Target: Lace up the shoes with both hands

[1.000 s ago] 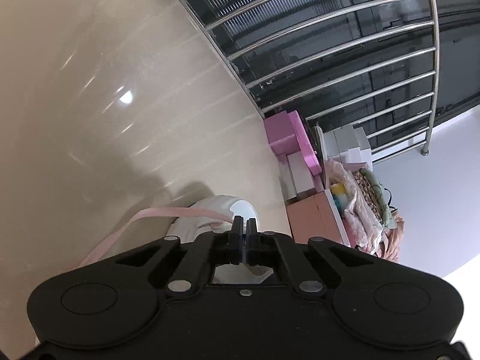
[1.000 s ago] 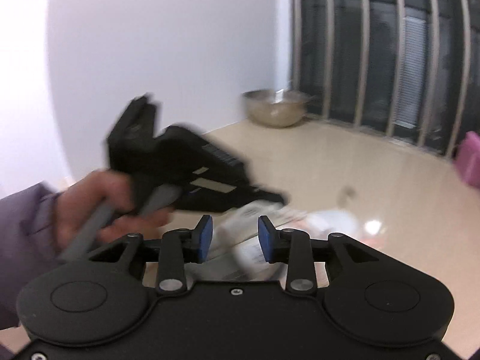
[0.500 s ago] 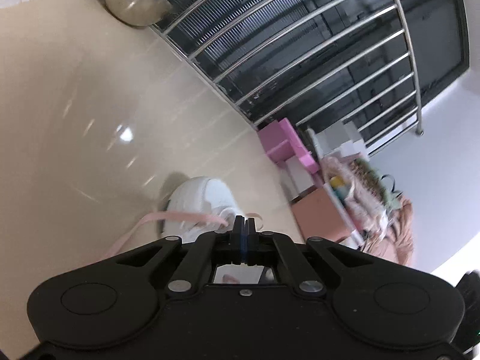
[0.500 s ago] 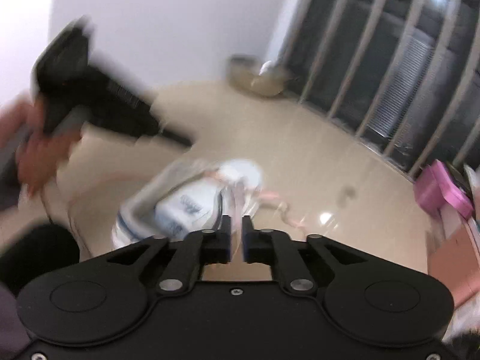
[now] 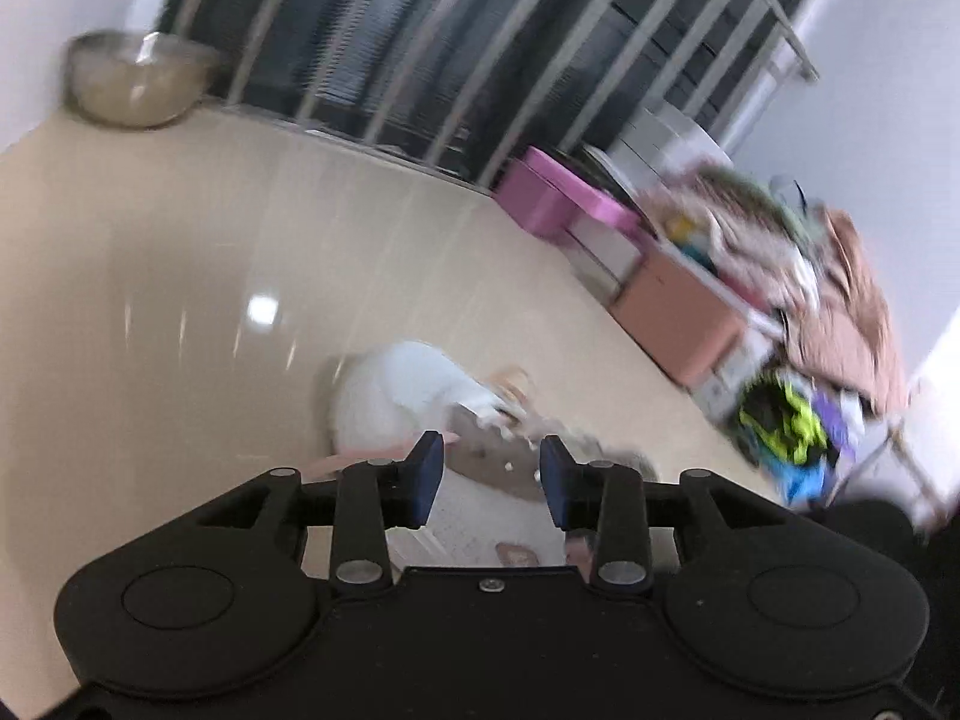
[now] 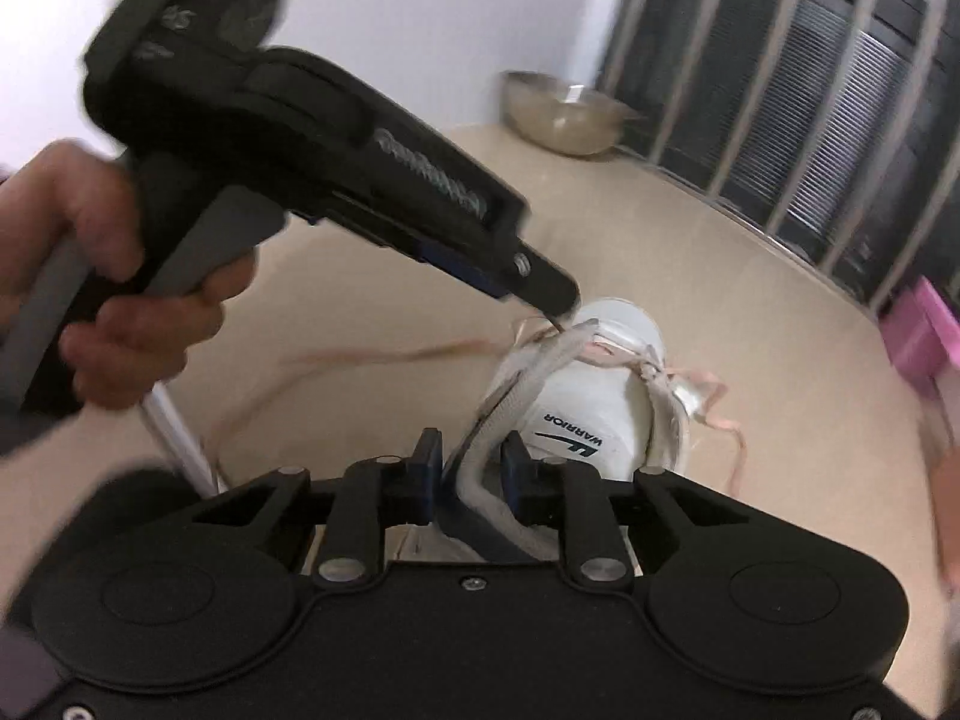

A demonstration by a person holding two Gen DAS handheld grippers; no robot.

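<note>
A white shoe (image 6: pixel 600 414) with a pink lace (image 6: pixel 702 390) lies on the beige floor. My right gripper (image 6: pixel 473 468) has the shoe's grey-white collar between its pads, which press on it while the jaws are opening slightly. A hand holds my left gripper (image 6: pixel 555 306), whose tip hovers just above the eyelets. A blurred length of lace (image 6: pixel 384 357) trails off to the left below it. In the left wrist view the shoe (image 5: pixel 396 396) lies ahead of the left gripper (image 5: pixel 489 480), whose jaws are opening with nothing pinched. The lace (image 5: pixel 360 455) runs past outside its left finger.
A steel bowl (image 6: pixel 564 114) sits on the floor by a metal-barred gate (image 5: pixel 480 60). A pink box (image 5: pixel 558 198), cartons and a heap of clothes (image 5: pixel 780 300) line the wall to the right. A white cable (image 6: pixel 174 426) hangs below the hand.
The left gripper was shut on the pink lace; now it stands open, has rolled and has risen. The right gripper came down onto the shoe and narrowed around its collar.
</note>
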